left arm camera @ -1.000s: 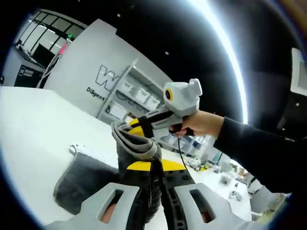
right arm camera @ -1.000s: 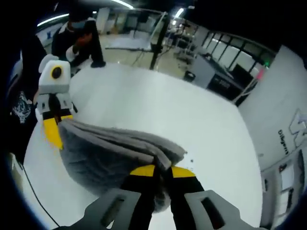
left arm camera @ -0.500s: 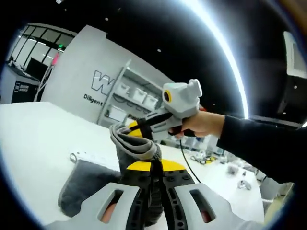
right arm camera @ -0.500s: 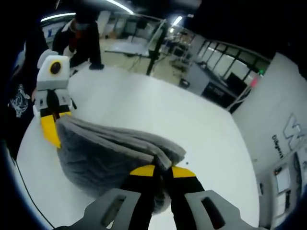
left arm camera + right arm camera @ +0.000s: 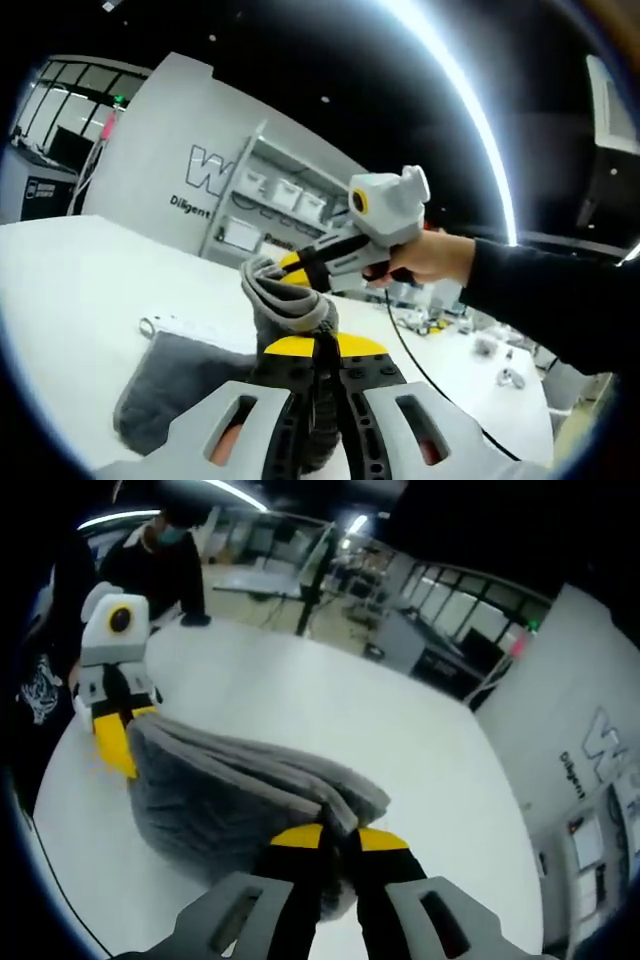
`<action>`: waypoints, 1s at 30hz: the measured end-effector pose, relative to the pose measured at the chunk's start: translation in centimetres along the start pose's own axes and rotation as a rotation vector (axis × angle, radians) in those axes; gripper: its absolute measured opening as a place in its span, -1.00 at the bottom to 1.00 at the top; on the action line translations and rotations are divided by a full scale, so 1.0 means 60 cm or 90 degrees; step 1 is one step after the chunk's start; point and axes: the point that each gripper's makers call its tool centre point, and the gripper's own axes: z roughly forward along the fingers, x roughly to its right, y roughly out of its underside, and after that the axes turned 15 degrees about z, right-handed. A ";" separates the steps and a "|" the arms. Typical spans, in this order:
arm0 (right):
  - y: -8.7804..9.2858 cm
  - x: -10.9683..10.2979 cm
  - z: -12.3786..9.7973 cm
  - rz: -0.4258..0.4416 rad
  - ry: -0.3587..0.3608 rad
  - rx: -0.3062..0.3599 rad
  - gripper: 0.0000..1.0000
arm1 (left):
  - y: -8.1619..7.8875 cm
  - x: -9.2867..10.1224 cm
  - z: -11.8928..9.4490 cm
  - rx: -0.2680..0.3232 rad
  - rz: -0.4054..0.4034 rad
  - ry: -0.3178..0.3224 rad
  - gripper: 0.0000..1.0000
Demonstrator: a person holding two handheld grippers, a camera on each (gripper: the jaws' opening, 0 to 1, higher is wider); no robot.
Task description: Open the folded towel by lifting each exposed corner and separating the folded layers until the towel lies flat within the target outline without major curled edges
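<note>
Pinching the same grey towel point(image 5: 230, 795) from two ends, both grippers carry it above the white table point(image 5: 330, 715). In the right gripper view, the right gripper point(image 5: 325, 842) has its yellow-tipped jaws closed narrow on a stacked corner of the cloth at about 6 o'clock. Several folded layers show as parallel ridged edges running from there toward 9 o'clock. At that far end the left gripper point(image 5: 118, 742) clamps the other corner, its yellow jaw tips touching the towel's edge. Between the two grips the cloth sags in a rounded belly, its lower edge hanging close over the tabletop; whether it touches I cannot tell.

Toward 12 and 3 o'clock the table surface lies open and bare up to its far edge, past which there are desks and windows. A person in dark clothes point(image 5: 165, 565) leans at the table's edge near 11 o'clock.

In the left gripper view, the left gripper point(image 5: 318, 345) has its jaws shut tight on a bunched fold of towel point(image 5: 285, 300) at the centre, with more cloth draping down toward 7 o'clock. Just beyond, at about 1 o'clock, a hand point(image 5: 430, 258) holds the right gripper point(image 5: 300, 268), whose tips meet the same bunched edge. A white power strip point(image 5: 185, 328) lies on the table toward 9 o'clock, near the hanging cloth.
</note>
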 end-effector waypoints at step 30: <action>0.030 0.029 -0.028 -0.001 0.030 -0.005 -0.83 | 0.003 0.018 0.023 -0.005 0.012 0.021 -0.95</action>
